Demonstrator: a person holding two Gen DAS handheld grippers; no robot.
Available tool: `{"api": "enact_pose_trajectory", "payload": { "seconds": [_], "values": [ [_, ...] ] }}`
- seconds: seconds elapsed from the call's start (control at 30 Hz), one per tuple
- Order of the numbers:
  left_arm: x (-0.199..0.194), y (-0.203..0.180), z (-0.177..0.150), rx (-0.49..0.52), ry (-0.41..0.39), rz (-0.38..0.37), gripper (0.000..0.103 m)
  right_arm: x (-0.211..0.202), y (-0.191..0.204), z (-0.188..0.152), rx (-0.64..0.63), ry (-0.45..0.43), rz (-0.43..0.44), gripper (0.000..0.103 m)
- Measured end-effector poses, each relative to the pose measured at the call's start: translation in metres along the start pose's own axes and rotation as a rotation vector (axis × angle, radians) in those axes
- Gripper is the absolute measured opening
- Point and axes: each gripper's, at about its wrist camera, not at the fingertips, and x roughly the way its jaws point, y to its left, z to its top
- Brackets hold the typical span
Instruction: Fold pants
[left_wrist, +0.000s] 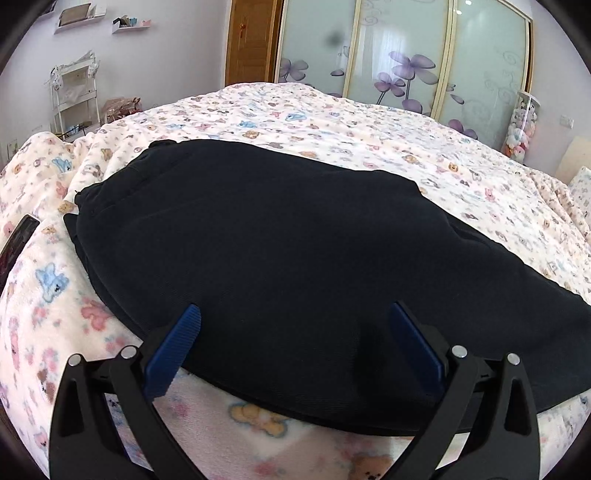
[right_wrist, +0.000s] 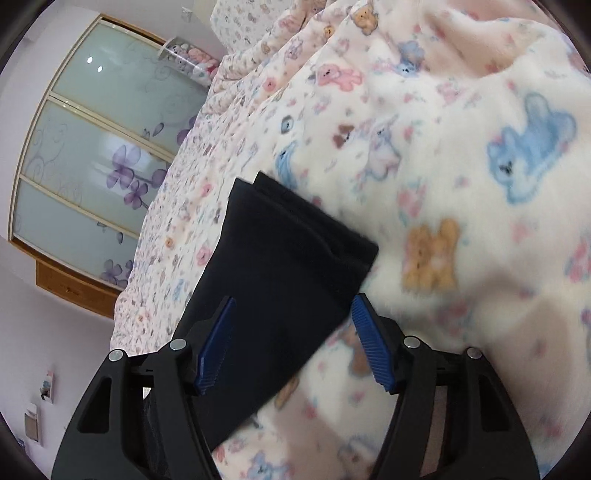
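Black pants (left_wrist: 280, 251) lie flat on the bed's bear-print blanket (left_wrist: 332, 122), their waistband at the far left, one leg lying over the other. My left gripper (left_wrist: 295, 317) is open, its blue pads over the near edge of the pants, holding nothing. In the right wrist view the leg ends of the pants (right_wrist: 284, 266) lie stacked on the blanket (right_wrist: 443, 184), cuffs pointing away. My right gripper (right_wrist: 293, 314) is open just above the legs, with the cloth between its pads but not clamped.
A wardrobe with flowered sliding doors (left_wrist: 402, 55) stands behind the bed, beside a wooden door (left_wrist: 251, 40). A white shelf rack (left_wrist: 75, 96) stands at the left. A dark flat object (left_wrist: 18, 240) lies at the blanket's left edge. A tube of plush toys (left_wrist: 521, 125) stands at the right.
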Motion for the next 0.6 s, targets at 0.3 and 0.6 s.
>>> {"api": "enact_pose_trajectory", "payload": {
  "seconds": [0.3,0.6],
  "values": [
    [0.001,0.002,0.0,0.002,0.005,0.0,0.101,0.014,-0.007,0.006,0.016,-0.088,-0.093,0.06],
    [0.001,0.002,0.0,0.002,0.006,0.0,0.101,0.002,-0.022,0.003,0.091,-0.143,-0.009,0.018]
  ]
}}
